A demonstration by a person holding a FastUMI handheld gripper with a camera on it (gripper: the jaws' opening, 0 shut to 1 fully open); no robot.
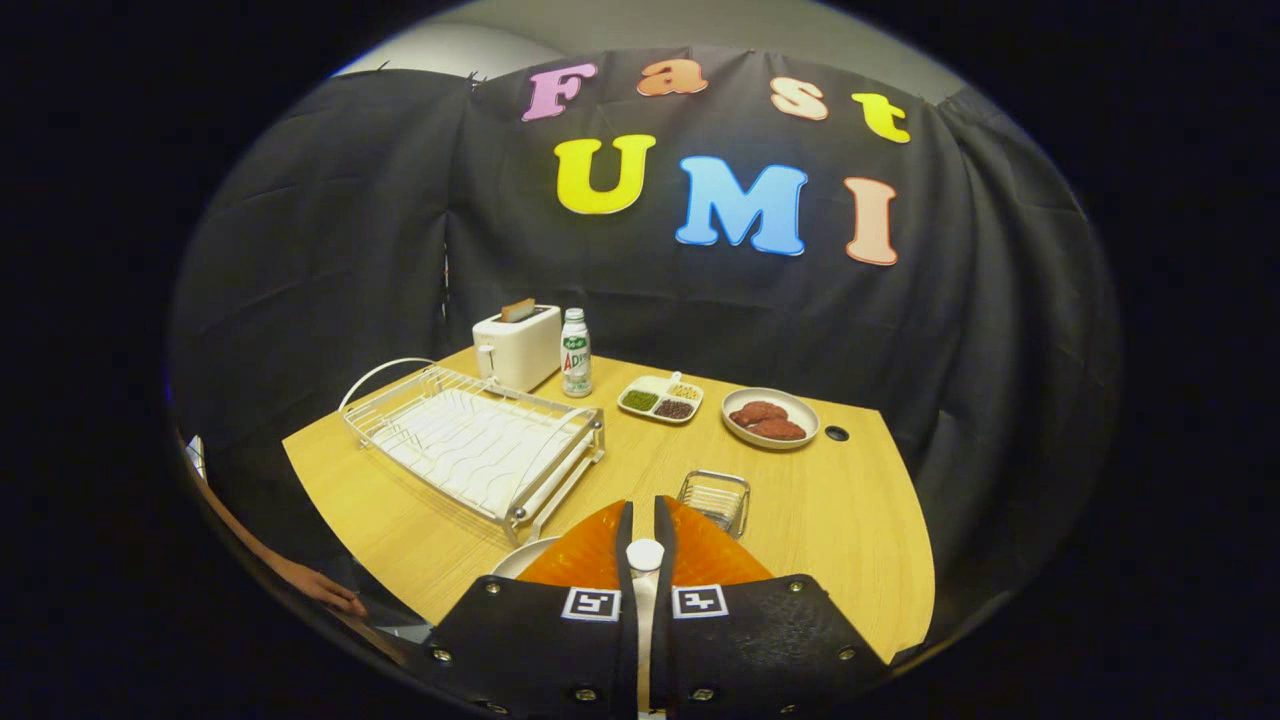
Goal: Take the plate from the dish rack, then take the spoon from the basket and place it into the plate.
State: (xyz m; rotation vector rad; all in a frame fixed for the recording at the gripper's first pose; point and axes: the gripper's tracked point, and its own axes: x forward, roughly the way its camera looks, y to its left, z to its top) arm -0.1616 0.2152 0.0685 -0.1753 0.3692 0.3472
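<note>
My gripper [642, 512] is shut on a white spoon [645, 556], whose rounded end shows between the two fingers while the rest runs back out of sight. Just below the left finger peeks the rim of a white plate [522, 558], mostly hidden by the gripper. The small wire basket [716, 497] stands on the table just ahead of the right finger and looks empty. The white wire dish rack [470, 440] lies ahead to the left, with no dishes in it.
Beyond the rack stand a white toaster [517, 345] with a slice in it and a bottle [575, 353]. A divided snack tray [660, 399] and a bowl of brown patties [770, 417] sit further right. A person's hand [325, 592] rests at the table's near left edge.
</note>
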